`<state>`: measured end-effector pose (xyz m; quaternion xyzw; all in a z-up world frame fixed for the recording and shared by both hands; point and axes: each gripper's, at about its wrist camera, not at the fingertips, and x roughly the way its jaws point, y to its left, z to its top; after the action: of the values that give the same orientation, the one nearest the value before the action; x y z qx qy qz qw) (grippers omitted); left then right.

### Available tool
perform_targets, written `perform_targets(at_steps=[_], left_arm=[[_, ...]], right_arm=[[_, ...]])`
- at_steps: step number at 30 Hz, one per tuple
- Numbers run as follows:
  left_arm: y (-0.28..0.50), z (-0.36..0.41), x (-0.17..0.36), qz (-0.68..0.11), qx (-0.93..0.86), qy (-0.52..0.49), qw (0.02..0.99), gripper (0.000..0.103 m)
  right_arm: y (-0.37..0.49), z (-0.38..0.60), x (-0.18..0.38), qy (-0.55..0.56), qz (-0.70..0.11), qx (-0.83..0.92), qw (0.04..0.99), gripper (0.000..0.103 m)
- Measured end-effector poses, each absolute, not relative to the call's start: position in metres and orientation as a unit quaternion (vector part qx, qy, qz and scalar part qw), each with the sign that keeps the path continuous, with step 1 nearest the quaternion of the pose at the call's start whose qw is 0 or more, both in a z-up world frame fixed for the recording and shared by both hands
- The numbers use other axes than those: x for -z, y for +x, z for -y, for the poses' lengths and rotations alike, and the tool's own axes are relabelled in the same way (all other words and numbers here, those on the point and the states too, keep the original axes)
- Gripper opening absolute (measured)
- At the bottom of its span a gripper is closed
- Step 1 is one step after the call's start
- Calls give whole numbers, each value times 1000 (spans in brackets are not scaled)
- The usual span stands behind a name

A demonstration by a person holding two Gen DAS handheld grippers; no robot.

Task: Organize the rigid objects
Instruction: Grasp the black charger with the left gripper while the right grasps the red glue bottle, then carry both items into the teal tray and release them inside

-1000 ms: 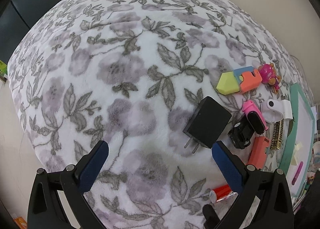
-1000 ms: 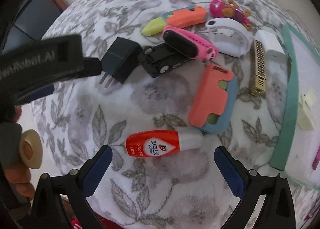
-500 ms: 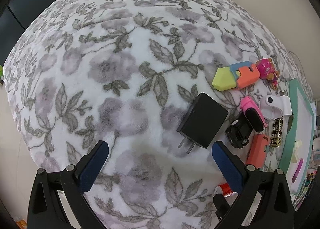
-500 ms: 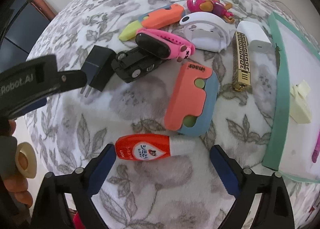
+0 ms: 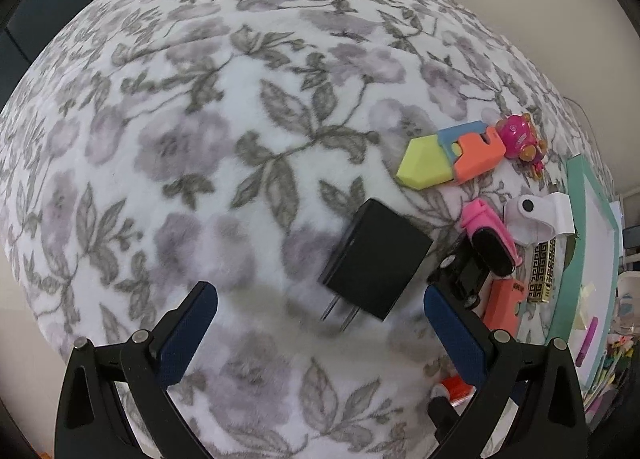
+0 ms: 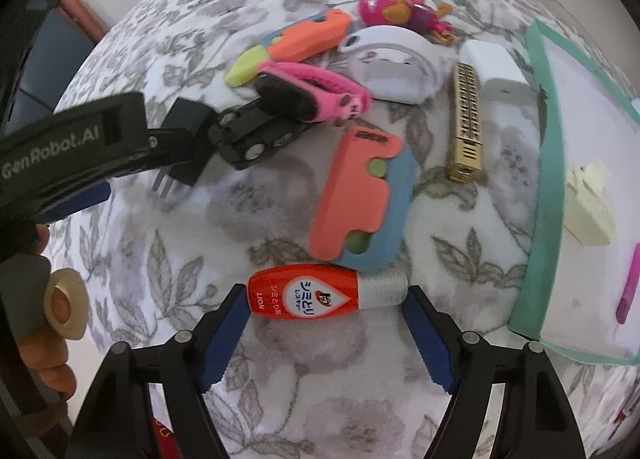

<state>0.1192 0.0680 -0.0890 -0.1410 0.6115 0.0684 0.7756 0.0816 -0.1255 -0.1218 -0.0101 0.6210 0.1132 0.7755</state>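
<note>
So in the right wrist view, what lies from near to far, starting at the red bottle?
Red bottle → orange and blue case → pink band → pink toy figure.

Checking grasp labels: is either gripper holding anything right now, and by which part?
Nothing held. Right gripper has been closing around the red tube, jaws at its two ends, not yet clamped. Left gripper is open above the black charger.

Red bottle (image 6: 324, 293) flat on floral blanket (grey cap rightward).
</note>
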Motion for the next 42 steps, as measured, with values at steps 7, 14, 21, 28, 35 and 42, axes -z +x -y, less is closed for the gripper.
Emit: perform_targets(at_steps=[7,14,21,28,35,42], left_arm=[[133,-63,99,-607,-78,-130,780,103],[141,-56,100,-594,-67,-109,794,88],[149,-47,102,-595,-62,-85,797,61],[139,-46,98,-599,-67,-71,795,43],[123,-54,73,-588,-85,-68,801,43],[116,-50,35,-564,-90,-87,816,43]], right_arm=[[89,149,121,25,-622,-107,775,80],[89,149,119,19,-622,-106,775,80],[85,142,120,21,-622,-106,776,80],[84,143,120,19,-621,-105,777,80],[80,131,122,-3,-617,-97,781,80],[77,145,119,44,-620,-93,778,80]])
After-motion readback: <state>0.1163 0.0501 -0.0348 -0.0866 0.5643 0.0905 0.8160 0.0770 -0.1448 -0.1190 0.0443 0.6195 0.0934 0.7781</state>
